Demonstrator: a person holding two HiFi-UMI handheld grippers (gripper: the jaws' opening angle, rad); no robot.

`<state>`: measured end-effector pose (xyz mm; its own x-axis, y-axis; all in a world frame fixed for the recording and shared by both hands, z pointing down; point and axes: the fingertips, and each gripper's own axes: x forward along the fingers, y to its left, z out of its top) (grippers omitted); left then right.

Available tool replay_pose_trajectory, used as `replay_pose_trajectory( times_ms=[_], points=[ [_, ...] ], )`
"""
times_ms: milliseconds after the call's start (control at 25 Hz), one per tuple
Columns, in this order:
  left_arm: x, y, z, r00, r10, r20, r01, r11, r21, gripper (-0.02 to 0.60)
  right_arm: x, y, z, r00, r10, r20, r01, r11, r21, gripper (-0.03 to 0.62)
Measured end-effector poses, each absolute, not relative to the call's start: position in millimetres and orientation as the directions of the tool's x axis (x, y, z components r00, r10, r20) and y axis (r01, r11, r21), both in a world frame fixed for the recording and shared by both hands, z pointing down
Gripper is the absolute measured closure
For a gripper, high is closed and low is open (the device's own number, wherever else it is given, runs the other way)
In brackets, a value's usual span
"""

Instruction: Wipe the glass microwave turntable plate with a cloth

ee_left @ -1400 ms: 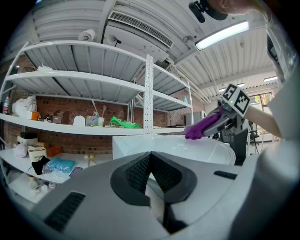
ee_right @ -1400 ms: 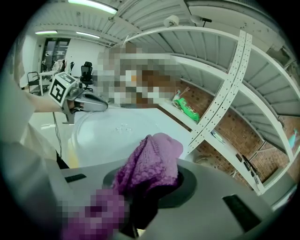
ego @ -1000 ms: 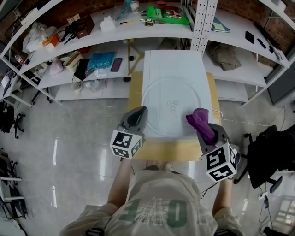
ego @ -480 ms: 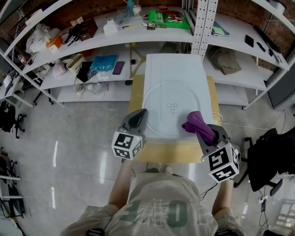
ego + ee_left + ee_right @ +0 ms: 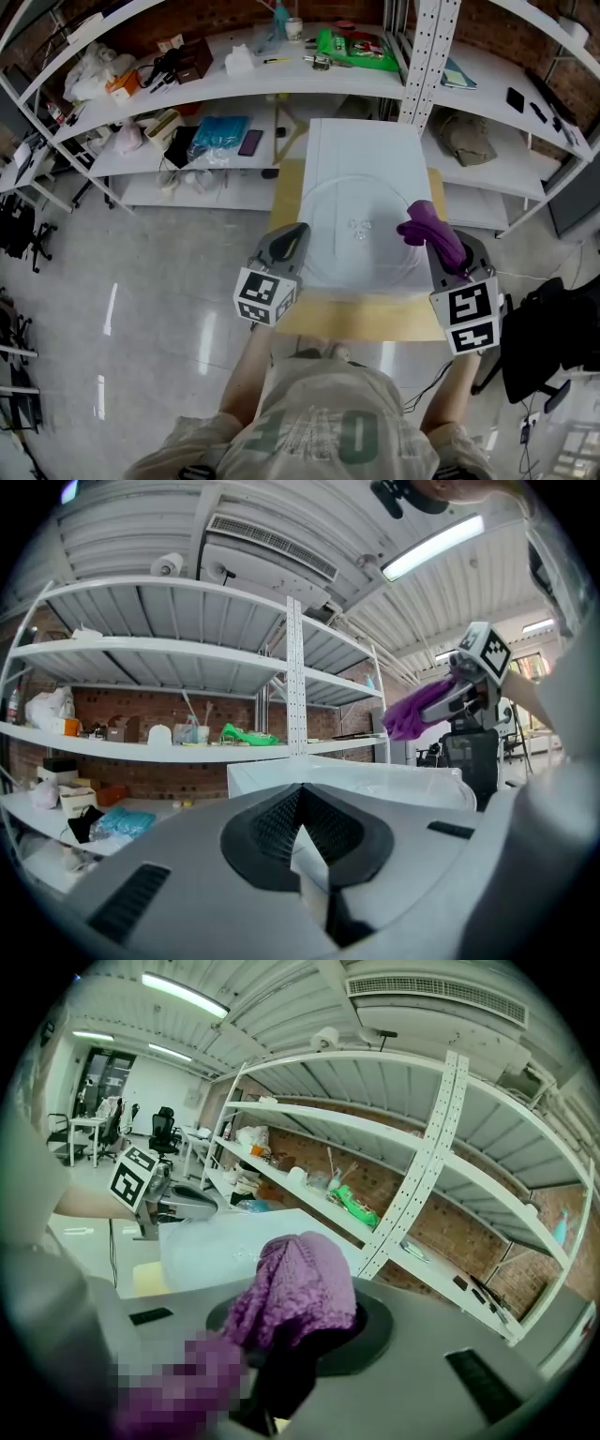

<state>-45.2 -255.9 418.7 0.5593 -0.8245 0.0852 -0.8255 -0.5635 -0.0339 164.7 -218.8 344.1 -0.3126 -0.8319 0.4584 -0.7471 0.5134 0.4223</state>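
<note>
The glass turntable plate [image 5: 342, 258] lies flat on a white slab [image 5: 361, 141]. At the plate's right rim, the right gripper [image 5: 439, 246] is clamped on a bunched purple cloth [image 5: 427, 223] that sticks out over the glass; contact is unclear. At the plate's left rim, the left gripper [image 5: 289, 242] has its jaws pressed together, empty.

Cloth [image 5: 429, 228] is seen as a purple knit. The turntable plate [image 5: 337, 248] is clear glass, set on a white top [image 5: 361, 150]. The left gripper [image 5: 292, 231] and right gripper [image 5: 439, 246] are done in grey, with black-and-white square-patterned cubes. The table [image 5: 356, 319] looks tan, probably wood. A green packet [image 5: 352, 42] is spotted far back.
</note>
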Motion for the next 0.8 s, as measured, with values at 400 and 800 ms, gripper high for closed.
replay_pose_trajectory(
  times_ms=[400, 800],
  points=[
    [-59, -259, 345, 0.507, -0.862, -0.034, -0.862, -0.507, -0.009, 0.580, 165, -225, 324, -0.333, -0.902, 0.276, -0.862, 0.410, 0.298, 0.536],
    [-72, -210, 297, 0.405, -0.898, -0.172, -0.914, -0.401, -0.060, 0.580, 169, -176, 340, -0.436, -0.891, 0.123, -0.899, 0.438, -0.012, 0.536]
  ],
)
